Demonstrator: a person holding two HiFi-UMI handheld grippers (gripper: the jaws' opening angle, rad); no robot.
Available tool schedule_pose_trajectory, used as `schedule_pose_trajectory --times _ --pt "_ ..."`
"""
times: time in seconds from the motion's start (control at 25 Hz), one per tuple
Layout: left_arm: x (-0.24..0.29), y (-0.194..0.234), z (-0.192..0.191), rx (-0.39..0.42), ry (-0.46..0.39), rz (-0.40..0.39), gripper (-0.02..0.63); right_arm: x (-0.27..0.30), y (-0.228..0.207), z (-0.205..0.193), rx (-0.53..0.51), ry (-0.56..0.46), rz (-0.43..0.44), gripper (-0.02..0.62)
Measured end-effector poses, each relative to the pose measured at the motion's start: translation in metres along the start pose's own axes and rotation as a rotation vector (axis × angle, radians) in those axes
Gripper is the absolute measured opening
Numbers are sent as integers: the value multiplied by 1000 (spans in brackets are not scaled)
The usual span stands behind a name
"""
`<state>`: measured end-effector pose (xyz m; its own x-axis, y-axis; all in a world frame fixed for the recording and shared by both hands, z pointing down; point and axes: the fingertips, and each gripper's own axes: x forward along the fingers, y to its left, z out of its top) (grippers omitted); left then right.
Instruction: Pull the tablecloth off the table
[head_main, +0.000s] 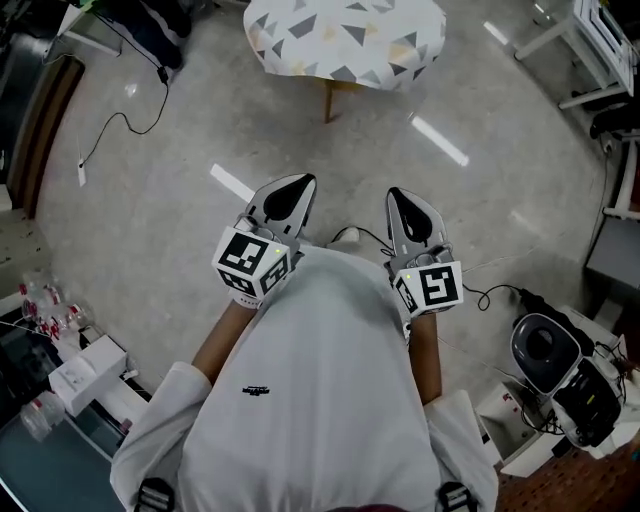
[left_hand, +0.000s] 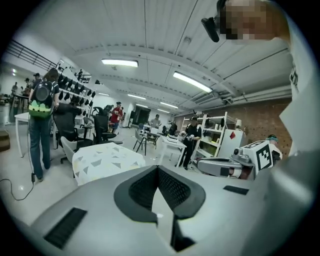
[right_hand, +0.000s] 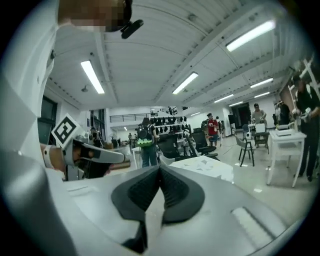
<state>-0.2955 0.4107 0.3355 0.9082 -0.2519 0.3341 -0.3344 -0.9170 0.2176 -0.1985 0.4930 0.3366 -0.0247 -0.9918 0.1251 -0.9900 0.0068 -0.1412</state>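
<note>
Both sets of jaws are closed and empty. Left gripper (head_main: 297, 187) and right gripper (head_main: 401, 199) sit near the person's chest; the patterned tablecloth (head_main: 345, 38) covers the table (head_main: 327, 101), well apart ahead of them.

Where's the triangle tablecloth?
The tablecloth is at the top middle of the head view, draped over the small table, out ahead of the left gripper and the right gripper.
</note>
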Motion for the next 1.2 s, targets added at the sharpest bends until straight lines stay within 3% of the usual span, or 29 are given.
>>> schedule_pose_trajectory --times 0.28,0.52,0.72,0.92,1.2 --pt "12 -3 9 -30 -27 39 6 -7 -32 4 47 -34 -6 11" --pt "39 3 20 -33 -12 15 7 11 -63 9 62 -39 -43 11" --pt "93 42 35 -71 -15 20 6 58 -100 13 30 -23 -53 11" --pt "167 76 73 -103 -13 -4 7 112 -172 38 46 -15 -174 11" --pt "247 149 147 -102 -35 -16 7 234 -227 81 31 1 -103 14"
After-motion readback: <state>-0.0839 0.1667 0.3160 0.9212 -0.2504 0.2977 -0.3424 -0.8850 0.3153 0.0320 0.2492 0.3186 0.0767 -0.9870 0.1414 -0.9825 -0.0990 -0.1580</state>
